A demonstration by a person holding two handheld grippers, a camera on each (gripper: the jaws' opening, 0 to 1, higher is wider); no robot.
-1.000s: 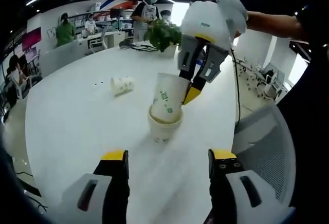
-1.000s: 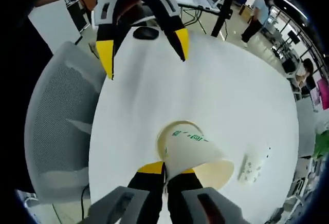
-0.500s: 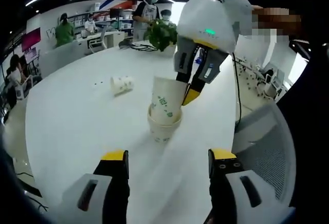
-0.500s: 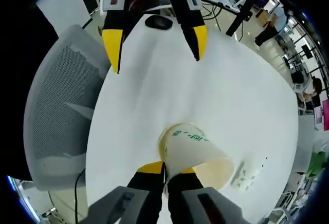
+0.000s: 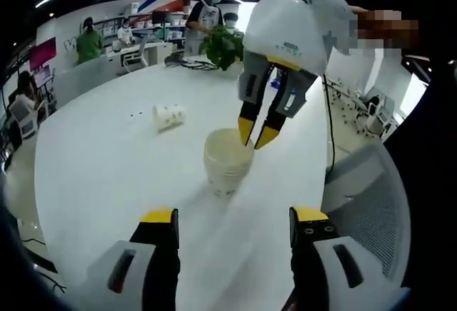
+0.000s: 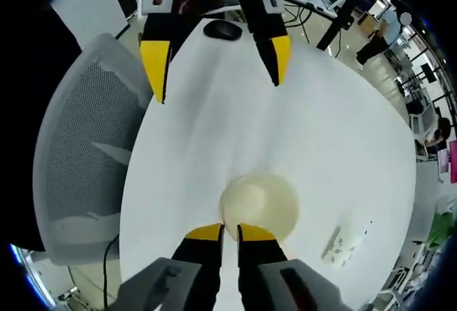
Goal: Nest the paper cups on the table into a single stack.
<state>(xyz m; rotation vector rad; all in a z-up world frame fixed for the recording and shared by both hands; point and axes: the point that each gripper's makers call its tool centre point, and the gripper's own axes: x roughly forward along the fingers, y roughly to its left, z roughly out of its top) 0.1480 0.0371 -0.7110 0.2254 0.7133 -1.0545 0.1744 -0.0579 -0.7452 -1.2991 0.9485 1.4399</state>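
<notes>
Cups nested upright mid-table, 1 more lying on its side.

In the left gripper view, the lone cup [image 5: 169, 117] lies on its side at left on the white table [image 5: 100, 154], well apart from the cup stack [image 5: 226, 161] standing at centre. The right gripper [image 5: 257, 134] hangs just above the stack's rim, jaws slightly parted and holding nothing. The left gripper [image 5: 232, 218] sits wide open and empty, with a grey chair [image 5: 371, 204] at right.

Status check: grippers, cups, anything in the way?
Right gripper open above stack. Left gripper open, empty. Loose cup lying on table.
</notes>
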